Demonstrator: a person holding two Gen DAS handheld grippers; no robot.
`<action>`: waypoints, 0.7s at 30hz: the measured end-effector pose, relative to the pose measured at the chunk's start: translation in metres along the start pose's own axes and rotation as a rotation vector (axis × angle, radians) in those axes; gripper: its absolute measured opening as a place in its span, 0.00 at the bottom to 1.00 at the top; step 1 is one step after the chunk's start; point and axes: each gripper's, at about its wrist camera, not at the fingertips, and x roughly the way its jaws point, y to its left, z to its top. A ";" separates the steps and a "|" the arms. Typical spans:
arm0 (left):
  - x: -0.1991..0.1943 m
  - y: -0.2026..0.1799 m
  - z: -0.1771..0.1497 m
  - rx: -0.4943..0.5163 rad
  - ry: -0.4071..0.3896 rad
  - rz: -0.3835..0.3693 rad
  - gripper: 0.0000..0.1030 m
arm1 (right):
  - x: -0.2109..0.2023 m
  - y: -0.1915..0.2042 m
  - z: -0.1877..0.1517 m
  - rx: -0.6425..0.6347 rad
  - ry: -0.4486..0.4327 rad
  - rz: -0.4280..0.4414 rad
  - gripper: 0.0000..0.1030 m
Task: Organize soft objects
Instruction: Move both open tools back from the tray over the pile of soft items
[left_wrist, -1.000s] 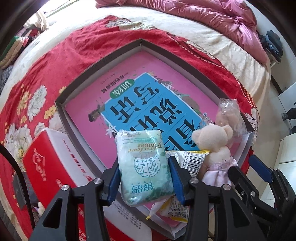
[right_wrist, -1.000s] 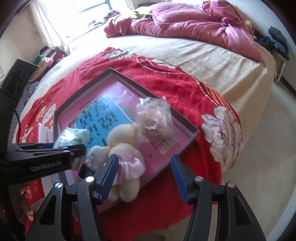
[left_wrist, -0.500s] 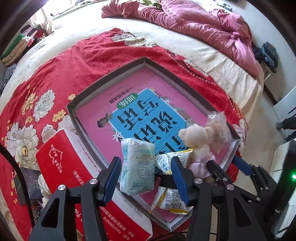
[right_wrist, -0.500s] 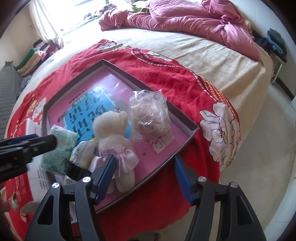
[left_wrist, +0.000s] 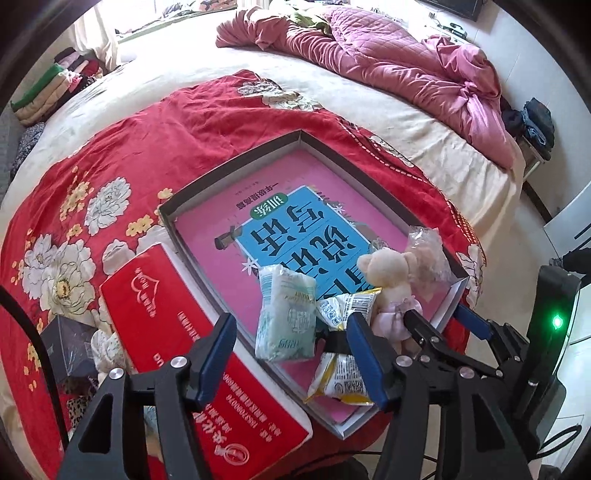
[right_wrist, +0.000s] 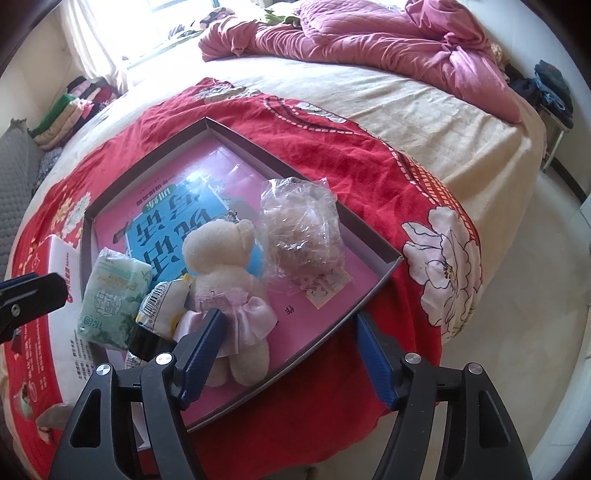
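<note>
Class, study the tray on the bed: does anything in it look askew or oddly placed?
Yes. The green tissue pack leans tilted against the yellow snack packet rather than lying flat, and everything crowds the tray's near end.

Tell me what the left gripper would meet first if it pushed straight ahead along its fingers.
Probably the green tissue pack lying in the tray: it sits right ahead of the open left gripper. Depth is unclear.

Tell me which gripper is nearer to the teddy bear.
Right. The right gripper is open, its left finger against the teddy bear lying in the tray. The left gripper, also open, is off to the bear's left, facing the green tissue pack.
</note>
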 end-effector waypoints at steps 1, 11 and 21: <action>-0.002 0.001 -0.001 -0.002 -0.002 -0.001 0.65 | -0.002 0.000 0.000 -0.001 -0.005 -0.003 0.71; -0.017 0.002 -0.010 0.001 -0.030 0.008 0.67 | -0.019 0.002 0.000 0.002 -0.029 0.008 0.71; -0.035 0.014 -0.021 -0.041 -0.057 0.003 0.70 | -0.037 0.005 0.001 0.007 -0.057 0.039 0.71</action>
